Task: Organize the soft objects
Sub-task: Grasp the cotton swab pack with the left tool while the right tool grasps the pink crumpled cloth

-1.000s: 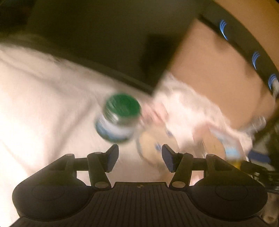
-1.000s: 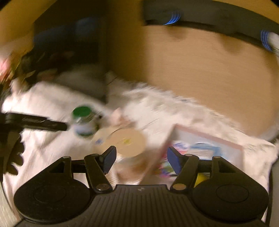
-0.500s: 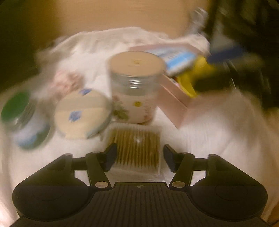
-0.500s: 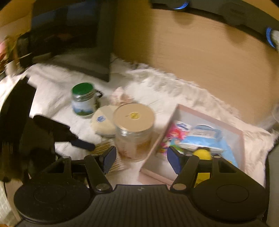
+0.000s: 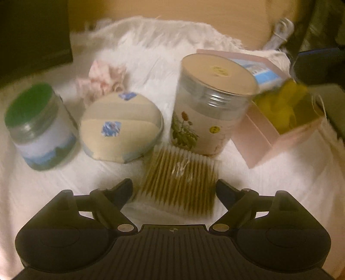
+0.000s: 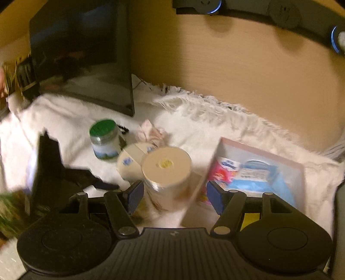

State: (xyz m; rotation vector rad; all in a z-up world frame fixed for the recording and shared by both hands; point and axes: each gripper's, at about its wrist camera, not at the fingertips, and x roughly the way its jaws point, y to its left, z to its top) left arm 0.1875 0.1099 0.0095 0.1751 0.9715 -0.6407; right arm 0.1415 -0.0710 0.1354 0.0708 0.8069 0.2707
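Note:
In the left wrist view my left gripper (image 5: 174, 189) is open, low over a flat pack of cotton swabs (image 5: 180, 179) that lies between its fingertips. Behind it stand a round beige puff case (image 5: 121, 127), a tall floral jar with a beige lid (image 5: 212, 103), a green-lidded jar (image 5: 38, 127) and a crumpled pink cloth (image 5: 103, 79). A pink box (image 5: 267, 137) holds a yellow soft item (image 5: 284, 103). In the right wrist view my right gripper (image 6: 173, 199) is open above the floral jar (image 6: 167, 172), beside the pink box (image 6: 301, 172) holding packets. The left gripper (image 6: 64, 172) shows blurred at left.
Everything rests on a white fringed cloth (image 6: 215, 120). A dark monitor (image 6: 86, 53) stands at the back left against a wooden wall (image 6: 215, 53). A black bar with blue-ringed sockets (image 6: 280, 13) runs along the wall's top.
My left gripper has swung round and dropped towards the cotton swab pack, with its jaws wider. My right gripper has moved slightly forward over the floral jar.

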